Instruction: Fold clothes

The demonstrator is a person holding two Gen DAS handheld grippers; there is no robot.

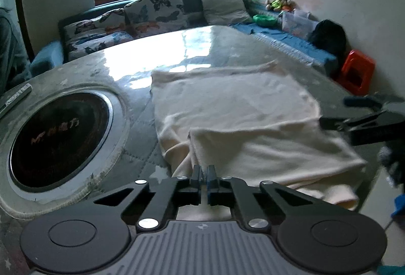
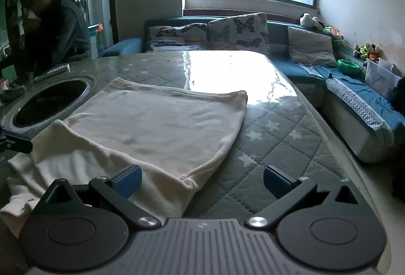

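A cream cloth (image 1: 235, 107) lies spread out on the table (image 2: 291, 143), which has a grey quilted cover with white stars. It lies flat on most of its length, so it is ready to be folded. The near end is bunched up and doubled over — that is the part the claws are working on.

The left claw (image 1: 203, 172) is clenched. Its two blue pads are pressed close together, right at the near edge of the cloth, where a fold of it rises up to the tips. It looks like it is pinching that edge, though the pads hide the spot, so I judge this and do not see it clearly. A tight pinch there makes sense: a soft cloth slips away unless it is held hard at the rim.

The right claw (image 2: 202, 180) is released. Its fingers (image 2: 127, 180) stand wide apart, one over the cloth's near corner and the other over the bare cover. It holds nothing. It seems placed there to take the other near corner — two held corners would let the cloth lift evenly and fold straight.

Beside the cloth, a round black hob (image 1: 58, 138) is set into the table. The cloth lies next to it, not on it. A sofa (image 2: 354, 107) with pillows runs behind the table.
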